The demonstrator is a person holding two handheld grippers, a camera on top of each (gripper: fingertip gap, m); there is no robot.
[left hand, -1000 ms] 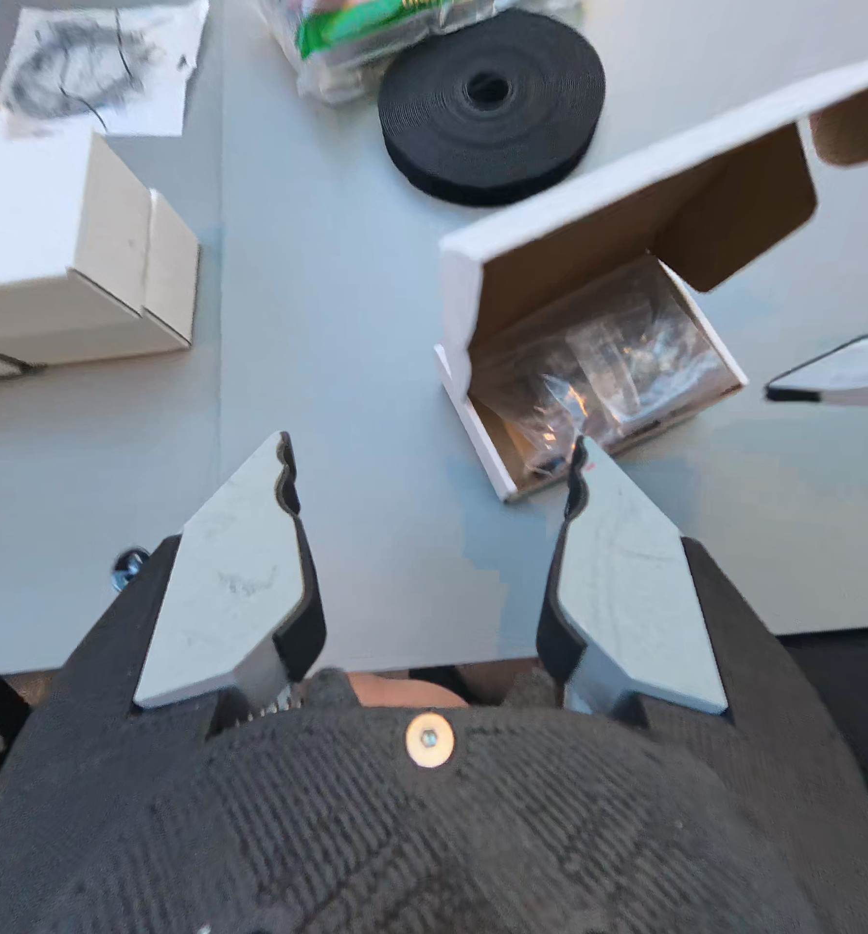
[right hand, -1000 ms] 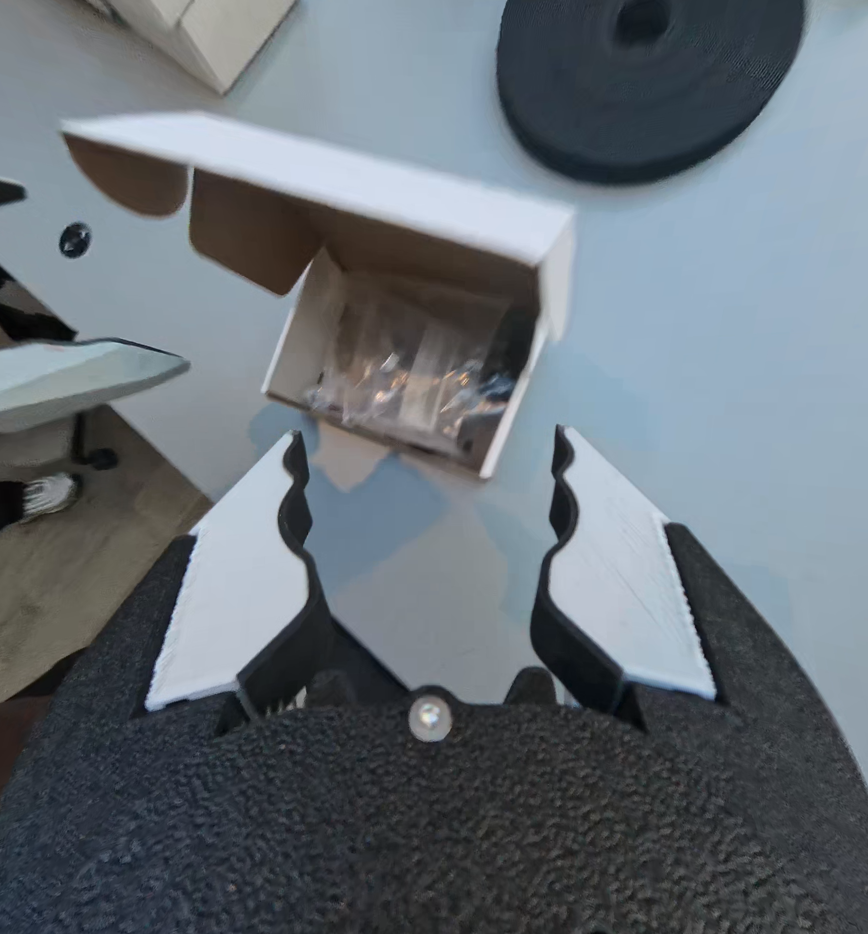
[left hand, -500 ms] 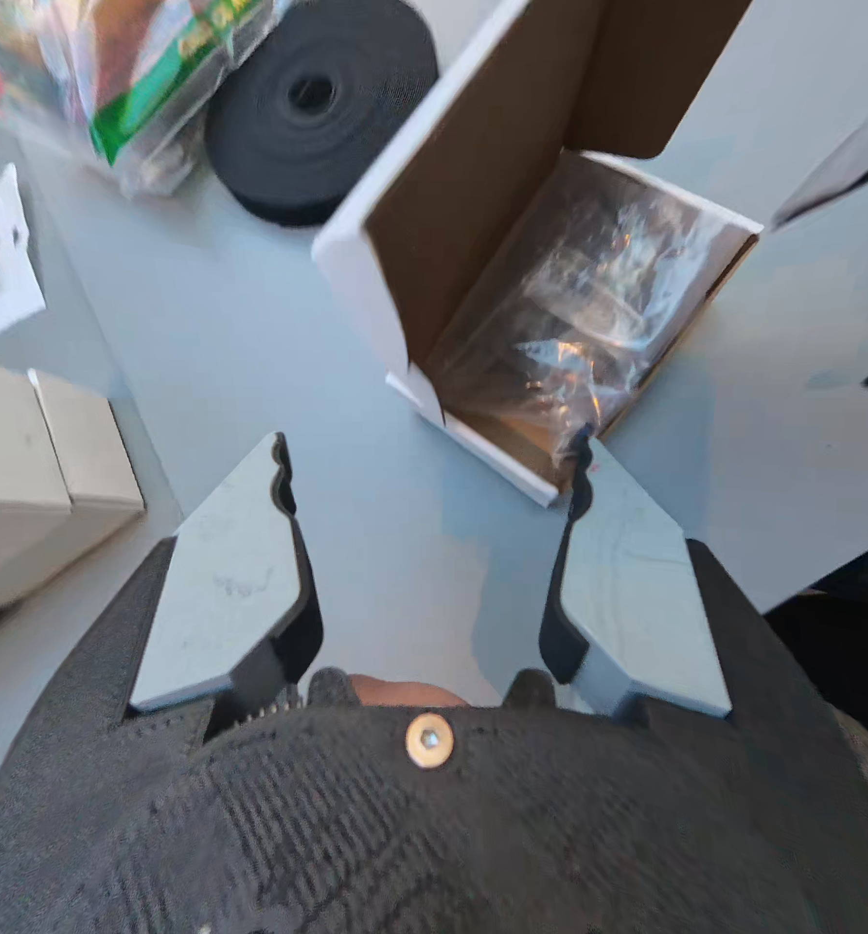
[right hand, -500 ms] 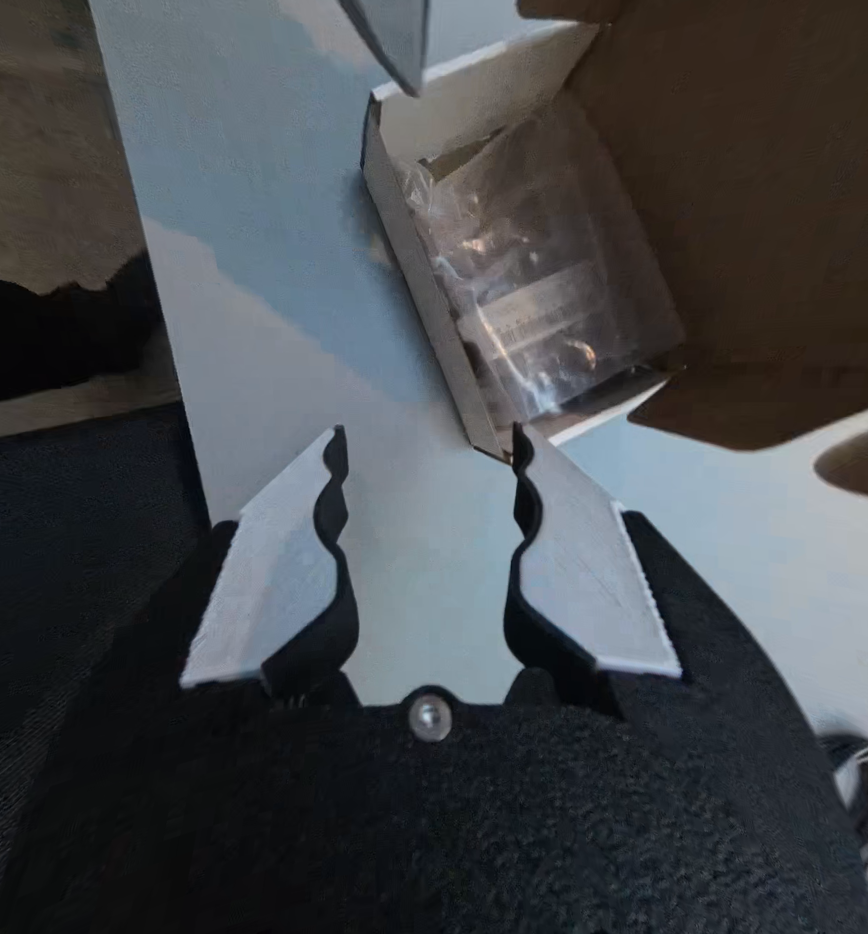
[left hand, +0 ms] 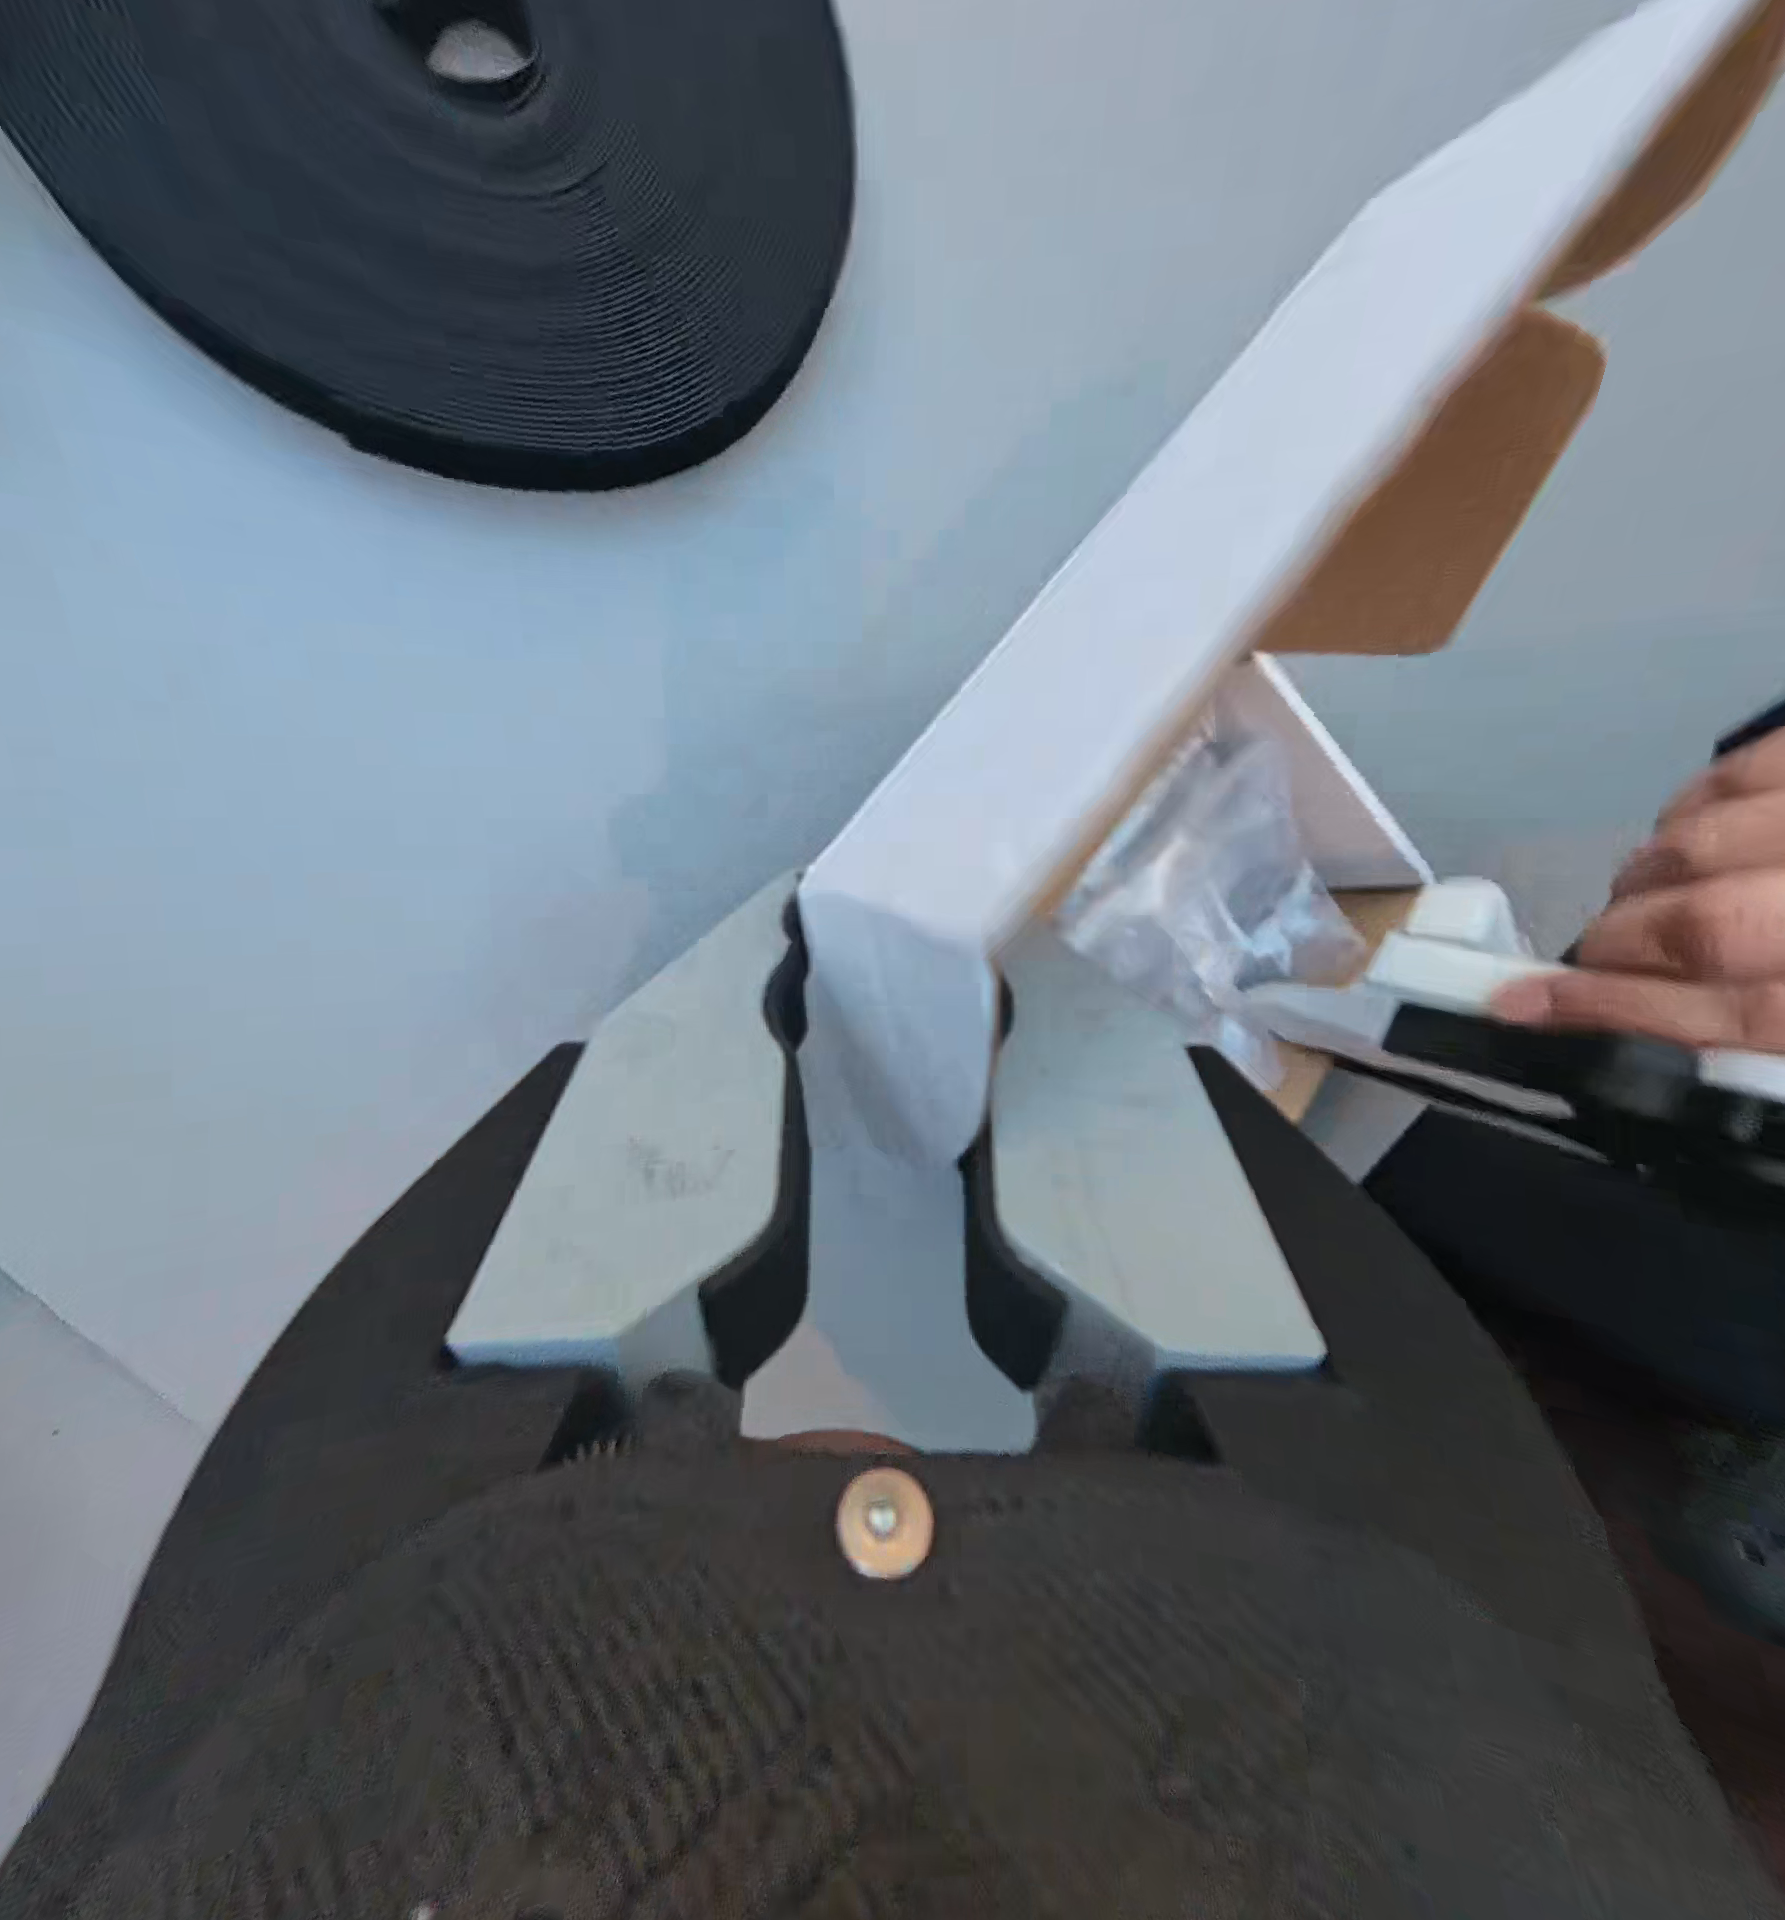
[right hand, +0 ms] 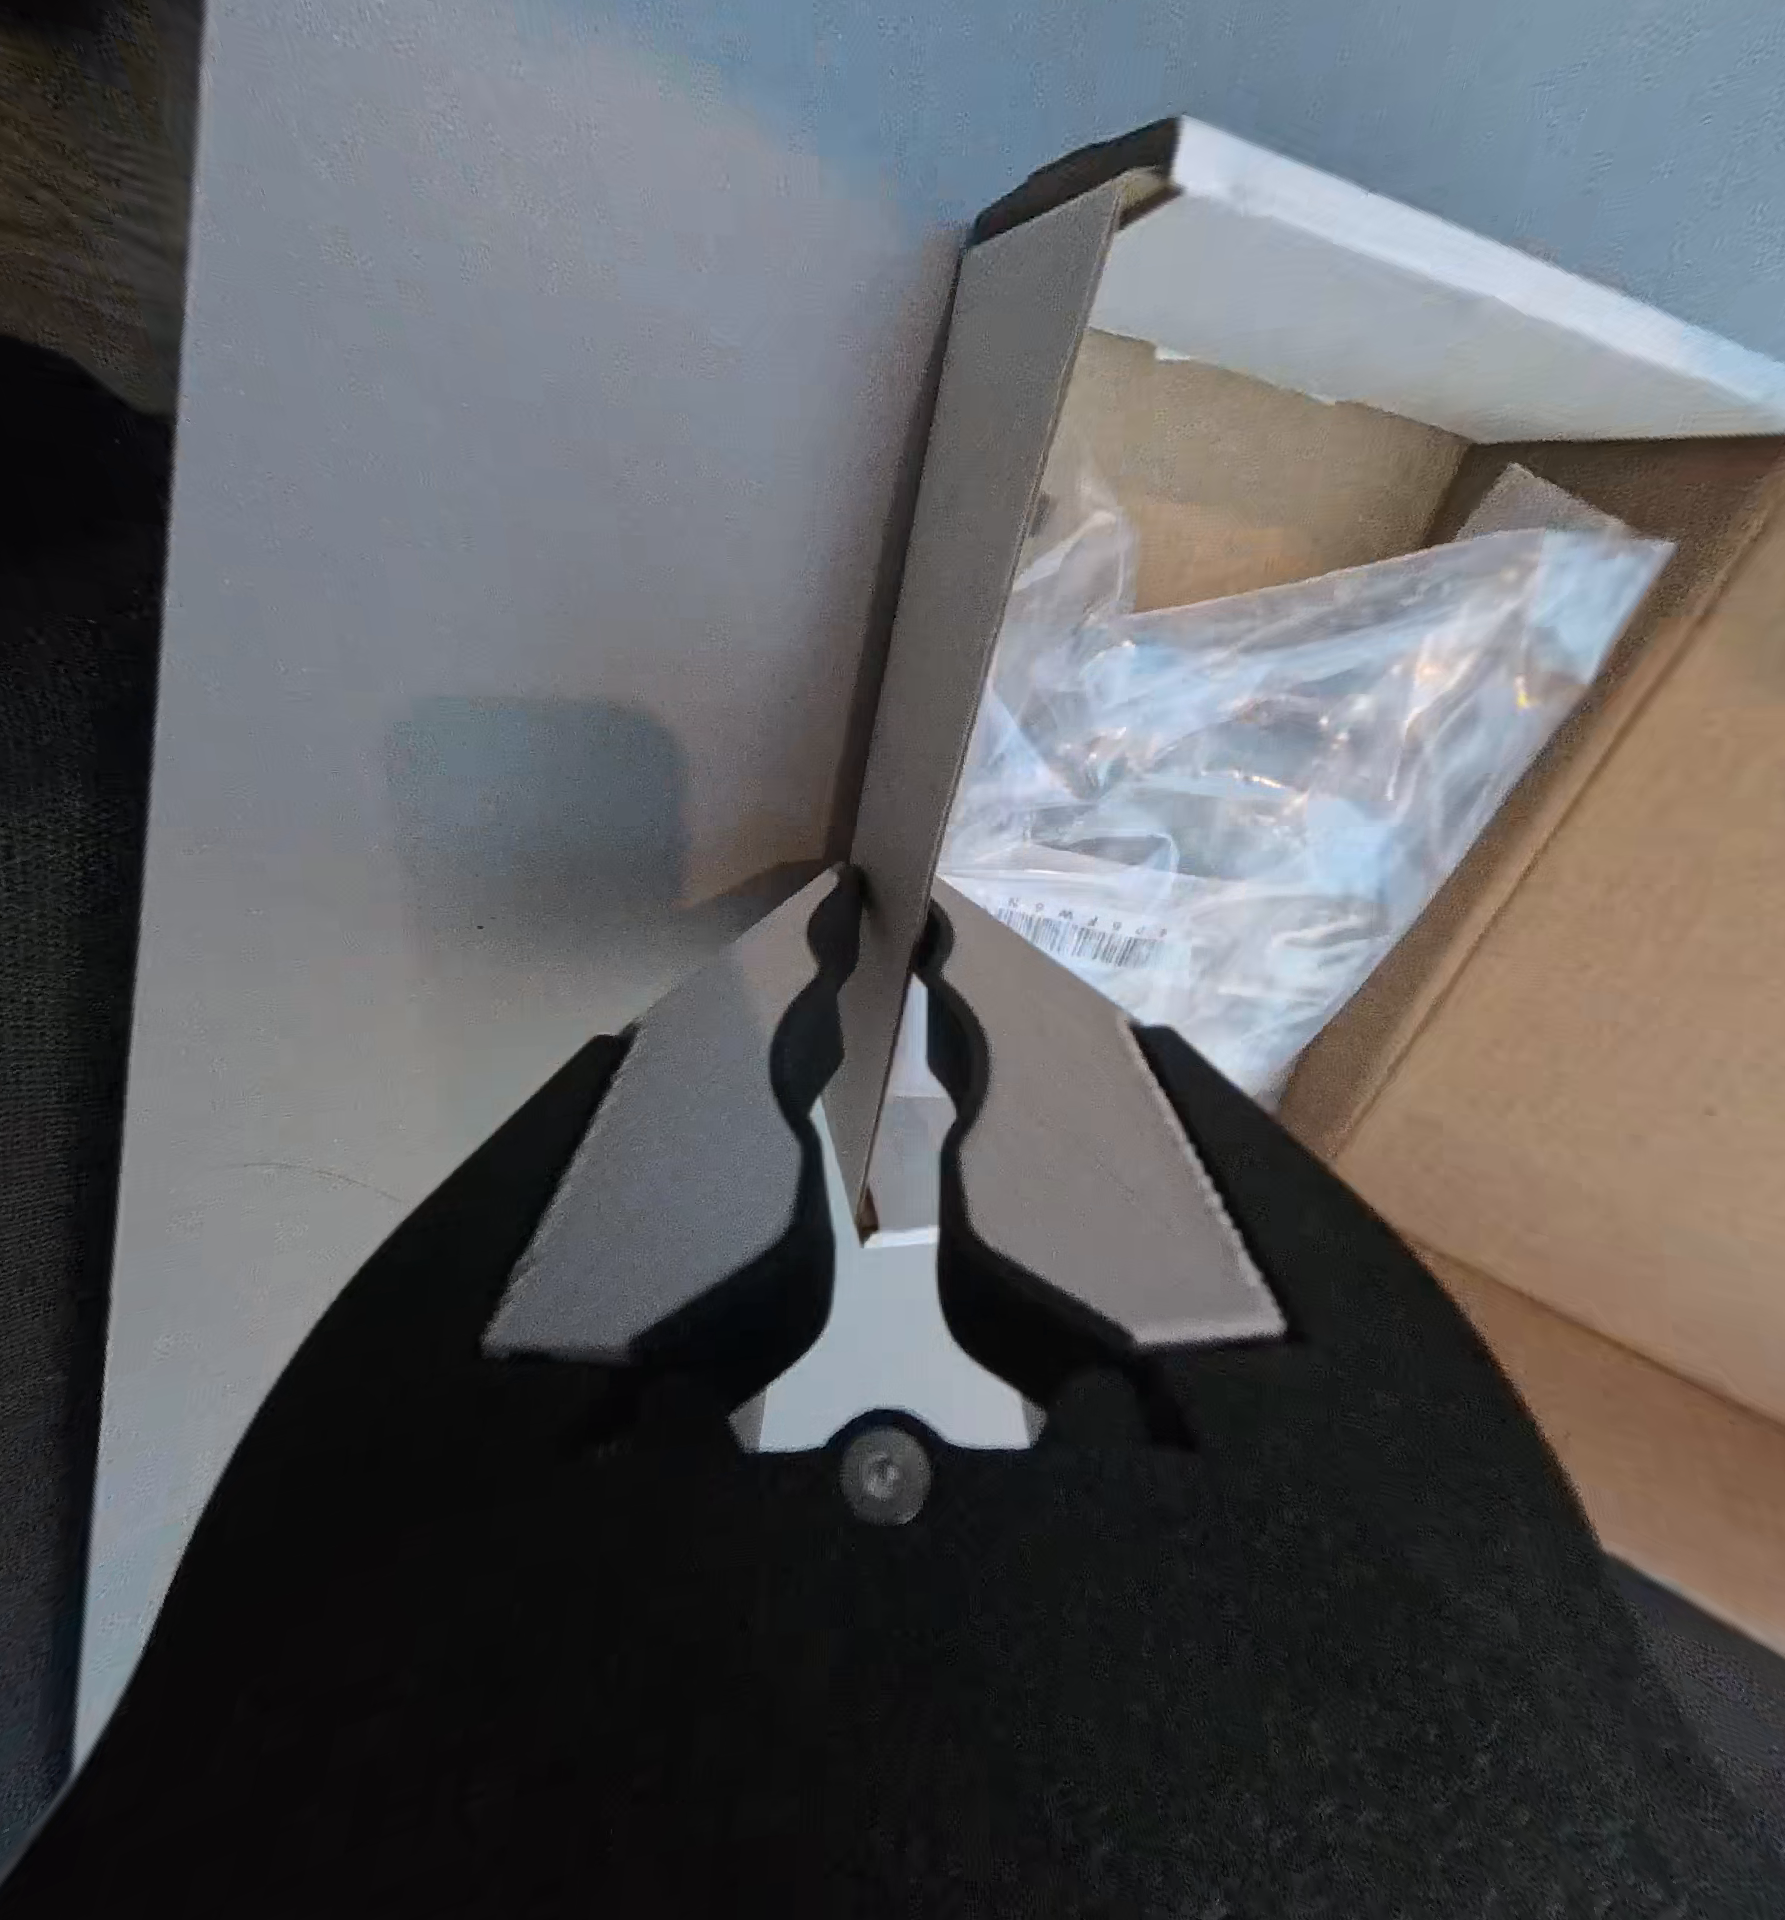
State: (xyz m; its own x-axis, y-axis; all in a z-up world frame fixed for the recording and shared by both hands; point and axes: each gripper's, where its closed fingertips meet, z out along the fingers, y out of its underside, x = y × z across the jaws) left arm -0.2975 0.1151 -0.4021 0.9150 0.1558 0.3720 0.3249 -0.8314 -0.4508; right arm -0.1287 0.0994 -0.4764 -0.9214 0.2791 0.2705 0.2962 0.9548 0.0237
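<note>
A small white cardboard box [left hand: 1127,686] with a brown inside lies open on the grey table [left hand: 348,727], its lid raised. A clear plastic bag [right hand: 1283,790] of small parts lies inside it; the bag also shows in the left wrist view [left hand: 1210,894]. My left gripper [left hand: 893,935] is shut on the near corner of the box at the lid's fold. My right gripper [right hand: 888,914] is shut on the box's front wall [right hand: 981,582], which stands edge-on between its fingers. The right gripper also shows in the left wrist view [left hand: 1387,997], held by a hand [left hand: 1740,914].
A large black roll of strap [left hand: 400,218] lies on the table at the far left in the left wrist view. The table's near edge [right hand: 129,1039] runs down the left of the right wrist view, with dark floor beyond it. Across from one pair of fingers to the other is roughly 20 centimetres. The right gripper is farther from the large black roll of strap [left hand: 400,218], some 30 centimetres, than the left, some 15 centimetres.
Both grippers moved in to the open box and shut on it: the left on its corner by the lid, the right on its front wall. Both were open a second ago.
</note>
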